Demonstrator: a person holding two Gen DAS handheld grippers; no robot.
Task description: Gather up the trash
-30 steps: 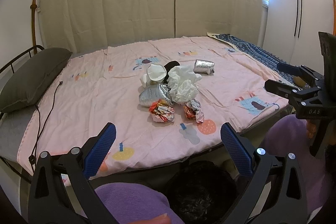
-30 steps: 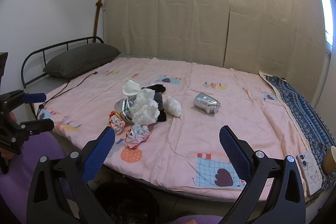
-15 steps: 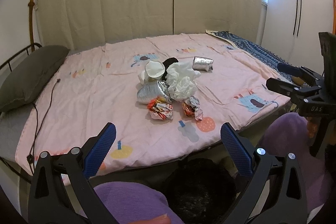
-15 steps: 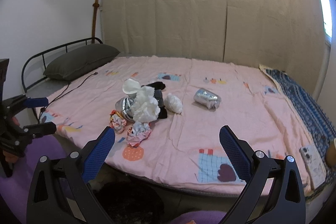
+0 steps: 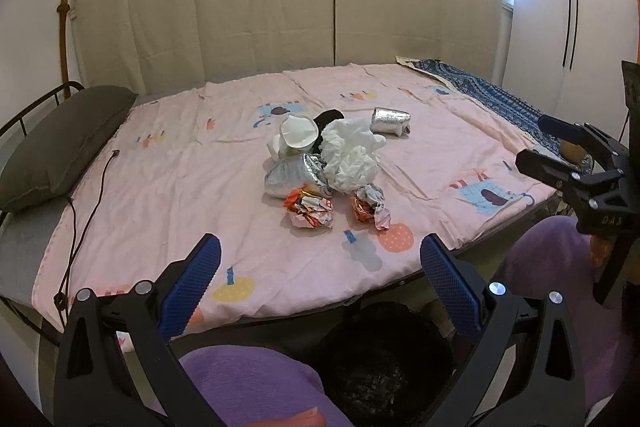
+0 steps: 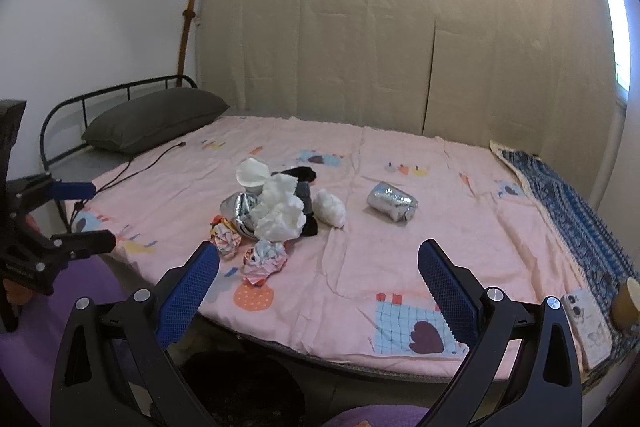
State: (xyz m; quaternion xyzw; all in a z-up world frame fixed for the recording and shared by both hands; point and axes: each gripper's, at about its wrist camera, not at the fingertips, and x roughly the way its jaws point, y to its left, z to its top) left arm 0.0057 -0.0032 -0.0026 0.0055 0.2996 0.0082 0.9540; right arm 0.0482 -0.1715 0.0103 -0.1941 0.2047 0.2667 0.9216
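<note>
A heap of trash lies mid-bed on the pink sheet [image 5: 168,163]: crumpled white paper [image 5: 350,157], a silver foil bag [image 5: 292,179], a white cup [image 5: 298,135], two colourful crumpled wrappers [image 5: 310,211] [image 5: 370,207], and a black item [image 5: 328,115]. A second foil roll [image 5: 390,121] lies apart to the right. My left gripper [image 5: 320,285] hovers open before the bed's near edge, nothing between its fingers. My right gripper [image 6: 318,285] is open too and empty, over the bed's front edge. In the right wrist view the same heap [image 6: 276,215] and foil roll [image 6: 392,202] appear, plus a small white wad [image 6: 330,207].
A dark bin [image 5: 380,355] stands on the floor below the bed edge. A grey pillow [image 5: 60,143] and a black cable [image 5: 86,211] lie at the left. A phone [image 6: 586,319] and paper cup [image 6: 628,303] rest on the blue patterned cloth [image 6: 576,215]. Purple sleeves show below.
Both grippers have drifted slightly, so the bed sits a little lower and nearer in view. The trash has not moved and both stay open.
</note>
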